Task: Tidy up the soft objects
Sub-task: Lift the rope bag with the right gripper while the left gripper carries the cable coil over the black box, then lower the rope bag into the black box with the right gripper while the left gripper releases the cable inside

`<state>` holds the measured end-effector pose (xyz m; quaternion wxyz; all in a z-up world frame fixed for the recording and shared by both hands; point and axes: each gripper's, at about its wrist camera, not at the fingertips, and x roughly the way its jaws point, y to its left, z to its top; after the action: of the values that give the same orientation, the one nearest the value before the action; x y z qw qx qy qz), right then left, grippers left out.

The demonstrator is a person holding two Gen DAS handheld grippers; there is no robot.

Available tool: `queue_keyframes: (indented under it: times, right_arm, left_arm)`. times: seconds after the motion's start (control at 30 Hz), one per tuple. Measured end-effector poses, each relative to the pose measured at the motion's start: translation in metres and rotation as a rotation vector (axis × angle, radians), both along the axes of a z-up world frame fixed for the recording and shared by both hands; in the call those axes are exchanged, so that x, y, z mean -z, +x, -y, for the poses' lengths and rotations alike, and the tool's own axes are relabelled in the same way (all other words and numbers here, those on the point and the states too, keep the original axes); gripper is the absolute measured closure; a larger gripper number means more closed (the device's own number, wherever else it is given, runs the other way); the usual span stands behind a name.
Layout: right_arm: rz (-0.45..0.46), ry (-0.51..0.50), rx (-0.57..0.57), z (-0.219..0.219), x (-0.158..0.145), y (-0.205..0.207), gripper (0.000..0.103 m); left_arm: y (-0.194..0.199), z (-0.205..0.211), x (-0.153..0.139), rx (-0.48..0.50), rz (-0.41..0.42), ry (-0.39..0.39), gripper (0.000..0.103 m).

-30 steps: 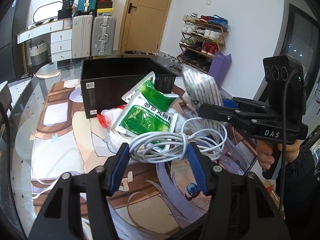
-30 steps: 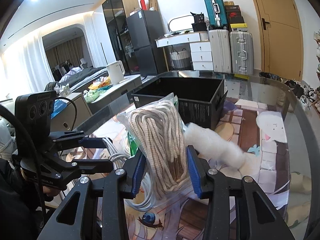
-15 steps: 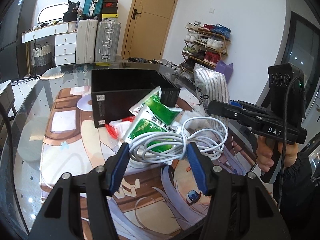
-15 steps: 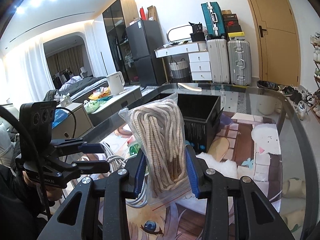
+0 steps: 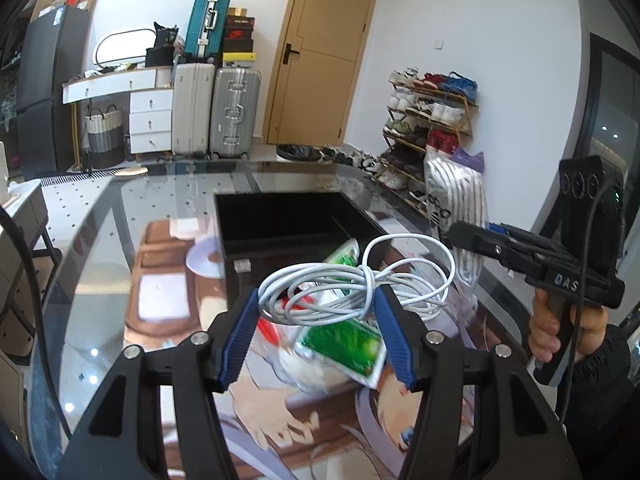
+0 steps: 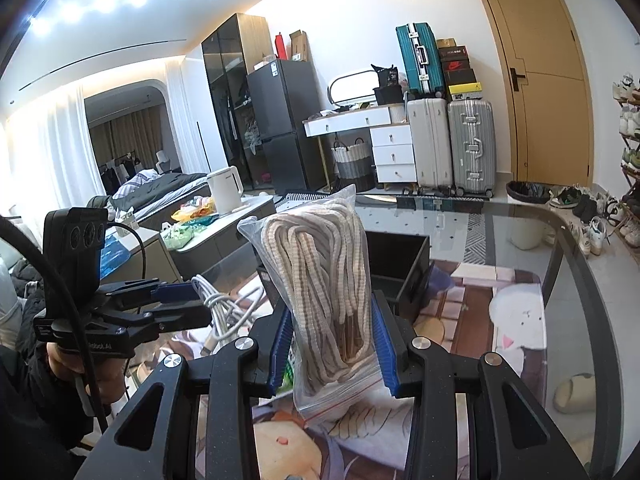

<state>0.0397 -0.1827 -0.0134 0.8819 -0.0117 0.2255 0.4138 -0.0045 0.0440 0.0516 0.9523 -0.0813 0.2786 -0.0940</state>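
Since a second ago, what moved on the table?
Both grippers rose: the left gripper lifted the white cable coil off the green packets, and the right gripper lifted the bag of rope off the mat. Both grips stayed clamped; the black box and packets stayed put.

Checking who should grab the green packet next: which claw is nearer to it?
Left. The left claw, shut on the white cable, hangs just above the green packet; the right claw holds the rope bag off beside it.

suitcases [image 6: 452,144], wooden door [image 5: 320,56], shoe rack [image 5: 428,120]
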Motion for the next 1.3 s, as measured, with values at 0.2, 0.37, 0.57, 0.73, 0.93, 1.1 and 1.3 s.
queue_keyframes:
  times: [0.2,0.37,0.57,0.73,0.93,1.1,1.3]
  right_arm:
    - [0.013,0.010,0.002,-0.007,-0.008,0.010,0.066]
    - [0.010,0.023,0.006,-0.012,-0.013,0.023,0.066]
    - [0.001,0.034,0.008,-0.021,-0.017,0.040,0.066]
    - [-0.001,0.038,0.005,-0.029,-0.022,0.054,0.066]
    - [-0.016,0.057,-0.007,-0.038,-0.021,0.070,0.066]
    - [-0.032,0.083,-0.016,-0.044,-0.019,0.084,0.066]
    - [-0.032,0.060,-0.005,-0.053,-0.014,0.098,0.066]
  left_arm:
    - [0.018,-0.009,-0.012,-0.054,0.032,0.013,0.045]
    - [0.034,-0.014,-0.015,-0.084,0.043,0.025,0.045]
    - [0.052,-0.017,-0.011,-0.103,0.035,0.027,0.045]
    - [0.066,-0.019,-0.009,-0.115,0.025,0.033,0.045]
    - [0.079,-0.020,-0.007,-0.126,0.019,0.045,0.045]
    - [0.091,-0.017,0.000,-0.129,0.006,0.067,0.045]
    - [0.104,-0.016,0.007,-0.132,-0.019,0.070,0.045]
